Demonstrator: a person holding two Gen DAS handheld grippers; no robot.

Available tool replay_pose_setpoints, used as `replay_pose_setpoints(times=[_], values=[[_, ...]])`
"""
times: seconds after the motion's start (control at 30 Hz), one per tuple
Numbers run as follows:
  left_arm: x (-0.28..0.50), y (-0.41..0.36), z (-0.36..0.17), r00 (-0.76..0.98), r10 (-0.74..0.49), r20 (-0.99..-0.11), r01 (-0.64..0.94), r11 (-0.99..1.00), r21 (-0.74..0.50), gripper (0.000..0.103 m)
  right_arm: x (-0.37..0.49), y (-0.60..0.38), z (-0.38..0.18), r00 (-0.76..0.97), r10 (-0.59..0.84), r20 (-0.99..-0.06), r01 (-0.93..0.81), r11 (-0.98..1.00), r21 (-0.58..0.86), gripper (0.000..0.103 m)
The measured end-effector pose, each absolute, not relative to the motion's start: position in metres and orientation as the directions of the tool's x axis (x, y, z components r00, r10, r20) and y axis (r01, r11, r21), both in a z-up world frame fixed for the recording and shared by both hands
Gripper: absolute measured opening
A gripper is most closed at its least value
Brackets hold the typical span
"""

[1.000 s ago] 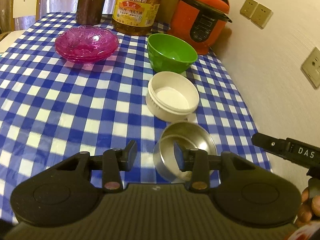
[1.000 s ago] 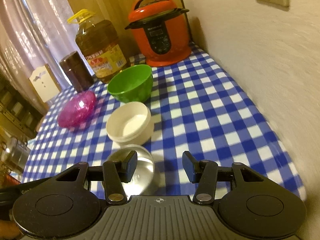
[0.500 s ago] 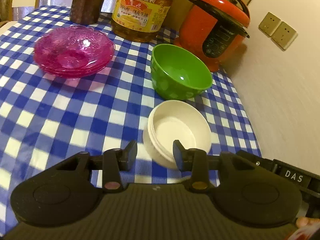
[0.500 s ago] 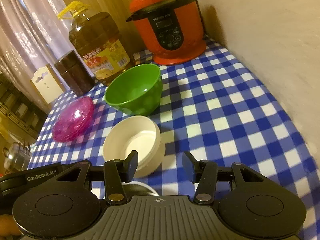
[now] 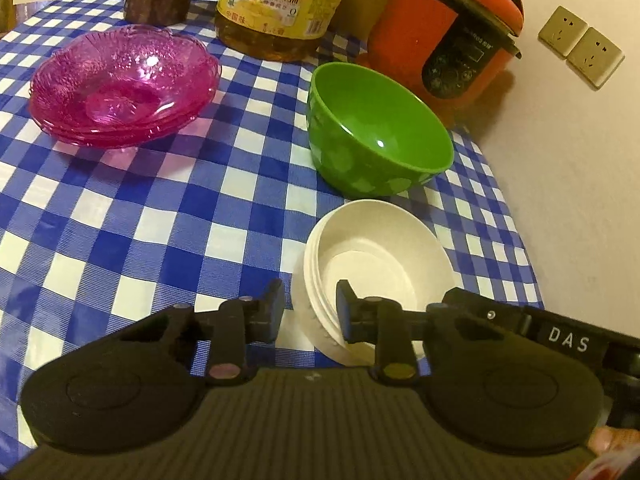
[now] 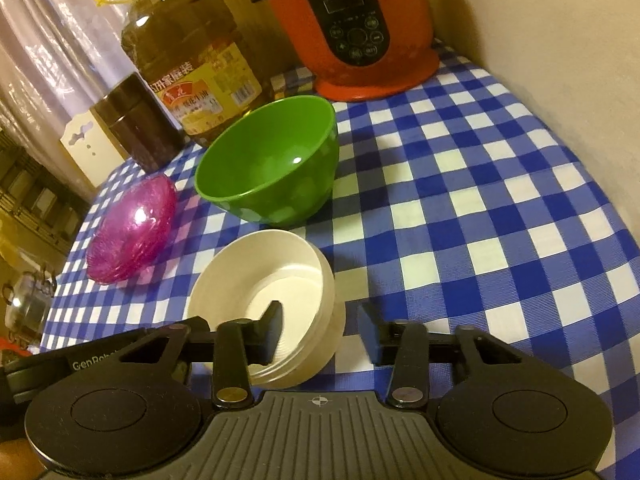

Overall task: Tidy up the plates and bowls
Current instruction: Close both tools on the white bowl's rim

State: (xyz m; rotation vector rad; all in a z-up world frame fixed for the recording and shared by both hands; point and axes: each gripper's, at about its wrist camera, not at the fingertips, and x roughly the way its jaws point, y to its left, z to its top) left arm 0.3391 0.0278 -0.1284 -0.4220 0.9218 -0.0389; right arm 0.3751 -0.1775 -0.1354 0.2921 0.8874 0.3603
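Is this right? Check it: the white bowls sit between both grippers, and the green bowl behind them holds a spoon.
Wrong on one point: the green bowl is empty, as the left wrist view shows. The white bowls do sit between the left gripper and right gripper.

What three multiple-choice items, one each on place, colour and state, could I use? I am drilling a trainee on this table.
1. Where does the green bowl stand?
A. Between the white bowls and the red cooker
B. Inside the pink dishes
C. On the cooker's lid

2. What colour is the tablecloth?
A. Plain red
B. Blue and white check
C. Green stripes

3. How does the rim of the white bowls sit with the left gripper?
A. Far beyond both jaws
B. Between the jaws
C. Under an upturned green bowl

Answers: 1 A, it stands beyond the white stack and in front of the cooker. 2 B, the checks cover the table. 3 B, one jaw is outside the near rim and one inside, and the jaws are closing.
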Motion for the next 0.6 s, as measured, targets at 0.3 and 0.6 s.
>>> replay_pose_setpoints(times=[0.3, 0.6], values=[[0.344, 0.022, -0.129, 0.604, -0.212, -0.768, -0.125, 0.927, -0.354, 0.014, 0.378, -0.176, -0.139, 0.576, 0.426, -0.698, -0.179, 0.899, 0.401, 0.016], [0.339, 0.017, -0.122, 0.604, -0.205, -0.77, -0.114, 0.934, -0.338, 0.014, 0.373, -0.177, -0.136, 0.583, 0.426, -0.692, -0.172, 0.897, 0.407, 0.006]])
